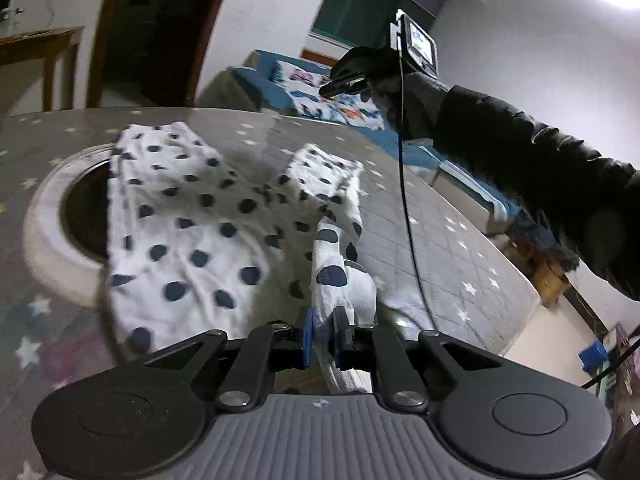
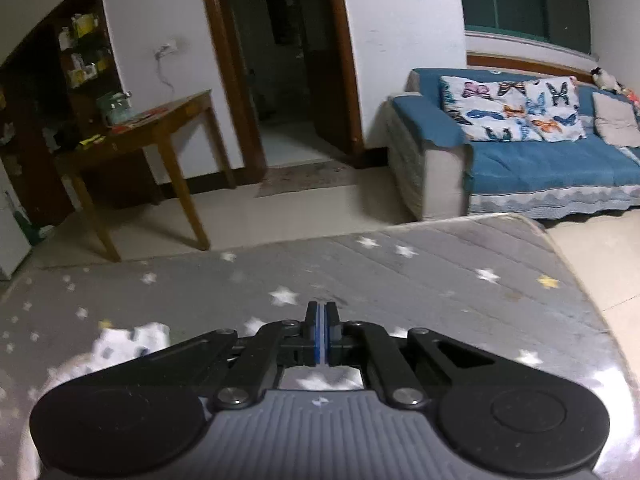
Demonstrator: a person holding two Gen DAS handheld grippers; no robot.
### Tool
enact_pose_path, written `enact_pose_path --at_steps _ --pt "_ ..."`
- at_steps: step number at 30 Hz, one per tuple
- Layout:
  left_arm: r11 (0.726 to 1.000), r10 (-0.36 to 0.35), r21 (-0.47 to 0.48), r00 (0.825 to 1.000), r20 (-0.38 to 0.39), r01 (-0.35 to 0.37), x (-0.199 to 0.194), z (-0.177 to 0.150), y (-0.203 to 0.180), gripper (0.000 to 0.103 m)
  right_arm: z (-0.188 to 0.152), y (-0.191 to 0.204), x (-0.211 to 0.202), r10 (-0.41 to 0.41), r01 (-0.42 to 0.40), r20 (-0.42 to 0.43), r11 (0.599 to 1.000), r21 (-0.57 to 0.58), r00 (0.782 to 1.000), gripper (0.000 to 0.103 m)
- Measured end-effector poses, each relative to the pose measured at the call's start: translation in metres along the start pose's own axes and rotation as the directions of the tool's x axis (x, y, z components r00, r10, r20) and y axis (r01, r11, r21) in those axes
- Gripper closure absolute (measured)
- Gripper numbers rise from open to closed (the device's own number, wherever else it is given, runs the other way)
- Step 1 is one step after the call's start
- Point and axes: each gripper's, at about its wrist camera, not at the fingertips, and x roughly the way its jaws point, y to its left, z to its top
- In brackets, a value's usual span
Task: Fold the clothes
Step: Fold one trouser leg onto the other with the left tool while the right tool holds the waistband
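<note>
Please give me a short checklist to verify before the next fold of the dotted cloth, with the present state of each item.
1. Left gripper shut on the cloth: ok, an edge is pinched between its pads.
2. Right gripper free: ok, its jaws are shut on nothing, raised above the table.
3. Cloth flat: not ok, it is wrinkled and partly bunched.
4. Cloth fully on the table: ok in the left wrist view, but it covers part of a round recess.
5. Cable away from the cloth: cannot tell.

The spotted cloth lies on the starry mat, partly over a round ring at its left. Sofa sits behind the mat, wooden table off left.
</note>
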Motion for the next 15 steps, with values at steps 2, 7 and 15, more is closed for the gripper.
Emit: enact_pose_path --at_steps 2,7,15 --pt "1.0 0.005 -0.013 1.0 0.006 -0.005 -0.005 -0.002 0.004 0.092 -0.003 0.008 0.007 -0.025 0.025 -0.012 1.0 -0.02 1.0 0.101" --pt "1.0 -0.016 -0.01 1.0 0.009 0.016 -0.007 -0.004 0.007 0.091 -0.03 -0.013 0.022 -0.097 0.098 -0.102 0.995 0.002 0.99 0.095" --pt "1.0 -0.017 0.001 1.0 -0.007 0.017 -0.001 -0.007 0.008 0.091 -0.076 -0.077 0.02 -0.199 0.215 -0.195 0.974 0.064 0.96 0.079"
